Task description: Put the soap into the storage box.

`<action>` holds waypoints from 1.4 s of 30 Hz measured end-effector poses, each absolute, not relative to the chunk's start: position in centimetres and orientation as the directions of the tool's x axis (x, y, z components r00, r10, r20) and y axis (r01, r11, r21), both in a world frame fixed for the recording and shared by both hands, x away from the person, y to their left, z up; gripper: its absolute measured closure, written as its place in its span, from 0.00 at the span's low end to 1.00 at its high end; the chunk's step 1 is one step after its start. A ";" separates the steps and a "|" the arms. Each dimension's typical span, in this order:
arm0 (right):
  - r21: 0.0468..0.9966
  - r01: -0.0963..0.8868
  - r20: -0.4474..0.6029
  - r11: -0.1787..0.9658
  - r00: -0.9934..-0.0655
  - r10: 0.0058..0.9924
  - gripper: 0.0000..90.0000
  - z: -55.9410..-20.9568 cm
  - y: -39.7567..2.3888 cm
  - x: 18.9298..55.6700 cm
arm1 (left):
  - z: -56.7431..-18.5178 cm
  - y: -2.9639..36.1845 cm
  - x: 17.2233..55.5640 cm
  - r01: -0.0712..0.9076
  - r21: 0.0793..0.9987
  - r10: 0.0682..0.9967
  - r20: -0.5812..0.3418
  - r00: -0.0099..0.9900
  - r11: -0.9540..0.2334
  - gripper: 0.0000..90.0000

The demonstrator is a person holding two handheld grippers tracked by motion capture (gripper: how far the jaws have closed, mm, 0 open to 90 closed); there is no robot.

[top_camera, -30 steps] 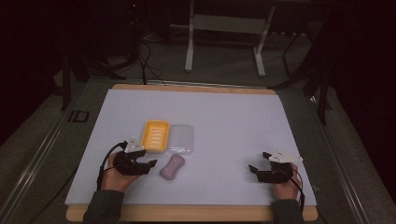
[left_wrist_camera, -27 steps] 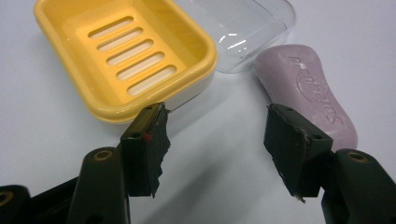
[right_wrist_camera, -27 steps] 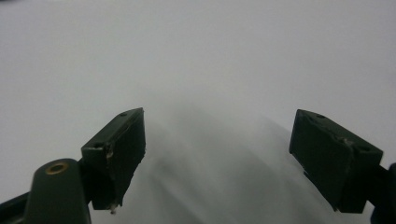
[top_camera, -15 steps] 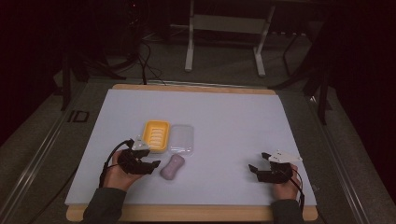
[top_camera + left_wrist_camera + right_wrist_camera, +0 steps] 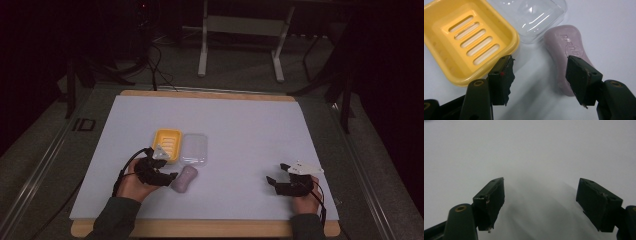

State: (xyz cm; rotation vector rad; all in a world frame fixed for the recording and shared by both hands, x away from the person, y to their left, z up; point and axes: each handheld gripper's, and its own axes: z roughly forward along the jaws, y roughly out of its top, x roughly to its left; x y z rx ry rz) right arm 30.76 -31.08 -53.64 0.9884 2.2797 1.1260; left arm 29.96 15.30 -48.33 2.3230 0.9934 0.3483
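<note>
**Lilac soap beside wide-open left fingers**

Lilac soap (image 5: 569, 50) lies flat on the white tabletop (image 5: 250, 130), toward the near edge and left of centre. The left gripper (image 5: 540, 75) stands with its fingers (image 5: 501, 77) spread wide, holding nothing; one sits just in front of the yellow dish (image 5: 466, 40), the other overlaps the soap's near end, though contact cannot be told. A clear lid (image 5: 534, 15) lies just beside the dish, with the soap close to both. In the high view the right gripper (image 5: 277, 175) rests near the tabletop's near right corner, well apart from the soap, its fingers (image 5: 490, 200) also wide apart and empty over bare white surface.
</note>
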 end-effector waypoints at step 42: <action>0.807 0.409 -0.058 0.427 -0.663 0.746 0.24 -53.6 -31.0 30.7 | -47.2 11.2 32.0 0.580 0.464 0.669 0.035 0.743 -0.669 0.45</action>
